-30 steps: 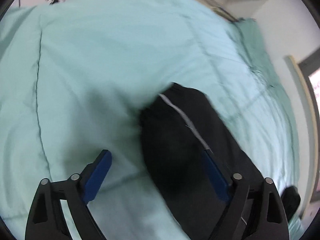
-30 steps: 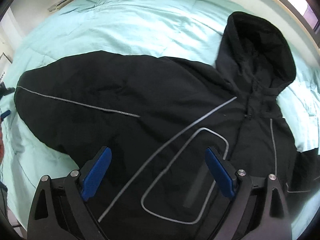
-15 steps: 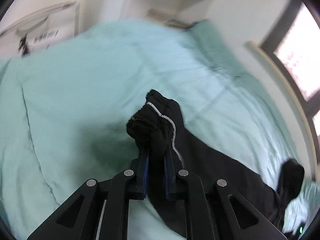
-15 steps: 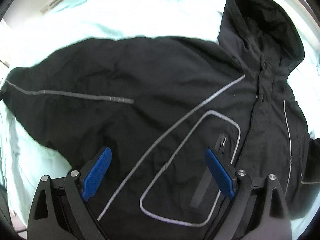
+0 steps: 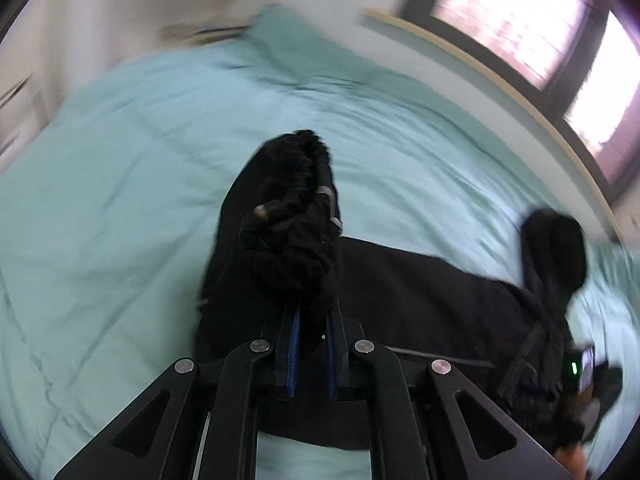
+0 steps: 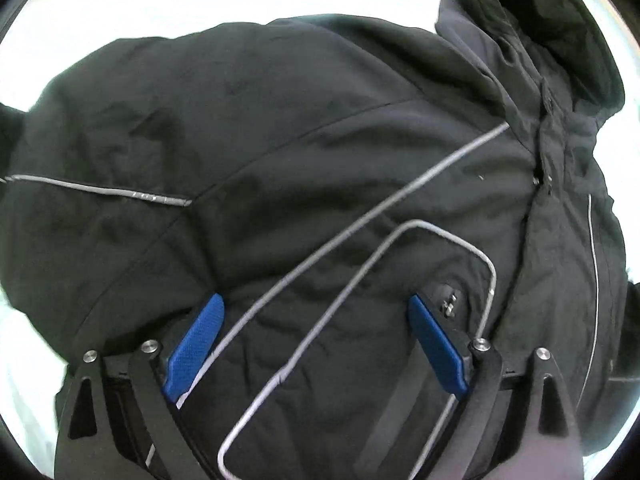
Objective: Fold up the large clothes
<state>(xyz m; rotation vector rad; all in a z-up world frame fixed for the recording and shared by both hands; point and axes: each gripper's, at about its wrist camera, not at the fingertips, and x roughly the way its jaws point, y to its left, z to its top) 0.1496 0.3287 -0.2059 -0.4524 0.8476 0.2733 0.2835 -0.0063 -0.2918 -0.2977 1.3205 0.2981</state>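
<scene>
A large black hooded jacket (image 6: pixel 320 152) with grey reflective piping lies spread front-up on a mint green bed. My left gripper (image 5: pixel 310 316) is shut on the bunched cuff of its sleeve (image 5: pixel 292 216) and holds it lifted above the bed. The jacket body (image 5: pixel 420 280) and hood (image 5: pixel 554 240) stretch away to the right. My right gripper (image 6: pixel 316 320) is open and hovers just over the jacket's chest, its blue pads (image 6: pixel 198 340) either side of the piped pocket outline (image 6: pixel 360 320). The hood (image 6: pixel 540 20) is at top right.
The mint green duvet (image 5: pixel 120 200) covers the whole bed. A window (image 5: pixel 540 32) and a pale wooden ledge (image 5: pixel 500 80) run along the far side. A white wall and furniture stand behind the bed head.
My left gripper closed on the sleeve cuff and lifted it, swinging toward the jacket body. My right gripper moved lower and closer over the jacket's chest, staying open.
</scene>
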